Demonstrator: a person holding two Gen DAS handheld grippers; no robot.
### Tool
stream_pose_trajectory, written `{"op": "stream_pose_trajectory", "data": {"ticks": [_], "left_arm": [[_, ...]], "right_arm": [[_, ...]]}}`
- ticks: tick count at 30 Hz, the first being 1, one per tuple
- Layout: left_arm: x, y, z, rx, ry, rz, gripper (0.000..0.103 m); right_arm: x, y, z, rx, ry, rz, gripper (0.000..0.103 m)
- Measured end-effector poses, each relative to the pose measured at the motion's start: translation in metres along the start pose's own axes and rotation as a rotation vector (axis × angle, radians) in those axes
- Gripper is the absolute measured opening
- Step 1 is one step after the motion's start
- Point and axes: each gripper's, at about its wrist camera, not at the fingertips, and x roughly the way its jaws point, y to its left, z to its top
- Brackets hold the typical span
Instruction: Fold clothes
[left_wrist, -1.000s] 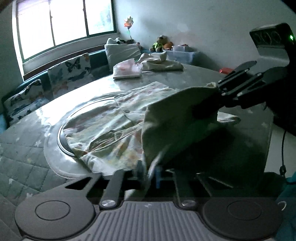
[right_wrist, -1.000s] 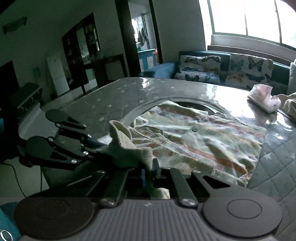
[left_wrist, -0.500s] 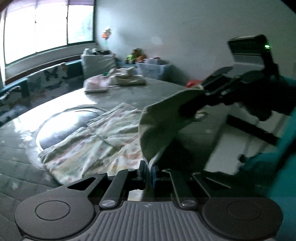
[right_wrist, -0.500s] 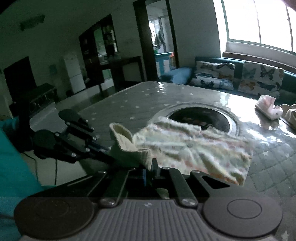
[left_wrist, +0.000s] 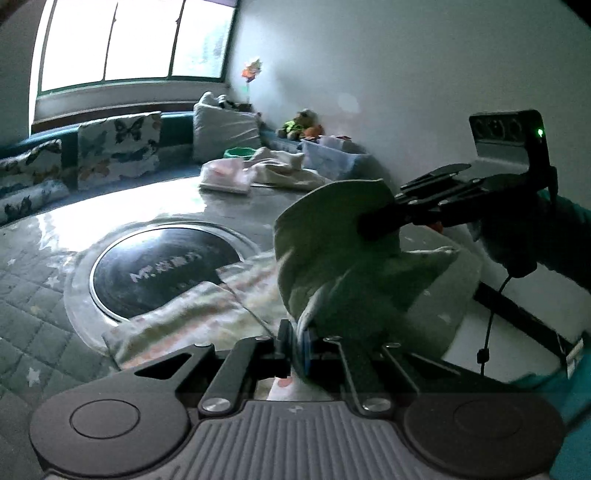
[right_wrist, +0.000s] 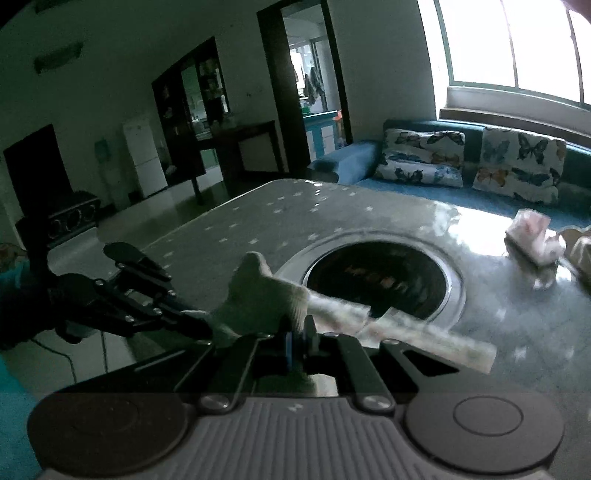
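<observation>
Left gripper: jaws closed tight on a pinch of the patterned garment, cloth edge running up out of the pads. Same gripper shows in the right wrist view at lower left, tips buried in the fabric.

Right gripper: jaws also closed tight on the garment, at a ribbed edge that bunches up directly above the pads. In the left wrist view it enters from the right, tips pinching the raised fold.

Garment: stretched between the two grippers, near portion lifted off the table; pale inner side faces the left camera. Remaining cloth trails away from the jaws onto the table top, lying at the near rim of the round inset burner and partly over its ring. Cloth blurred.

Beyond the burner: a small folded pink-and-white cloth and a cream garment heap on the far table edge. Behind them, butterfly-print cushions on a teal bench under the window.
</observation>
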Motion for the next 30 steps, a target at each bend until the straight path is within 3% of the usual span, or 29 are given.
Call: {"op": "stream_pose_trajectory", "data": {"ticks": [8, 13, 17, 22, 30], "left_arm": [[0.044, 0.068, 0.028, -0.094, 0.048, 0.039, 0.007], [0.079, 0.11, 0.026, -0.194, 0.098, 0.069, 0.007], [0.096, 0.128, 0.015, -0.255, 0.136, 0.086, 0.007], [0.096, 0.136, 0.006, -0.28, 0.14, 0.093, 0.007], [0.099, 0.133, 0.007, -0.302, 0.136, 0.104, 0.01]], "right_arm": [[0.072, -0.054, 0.038, -0.008, 0.062, -0.037, 0.004], [0.126, -0.085, 0.04, 0.049, 0.107, -0.055, 0.004], [0.155, -0.103, 0.029, 0.107, 0.114, -0.092, 0.011], [0.142, -0.1, 0.018, 0.105, 0.084, -0.164, 0.017], [0.113, -0.082, -0.018, 0.124, 0.122, -0.14, 0.018]]}}
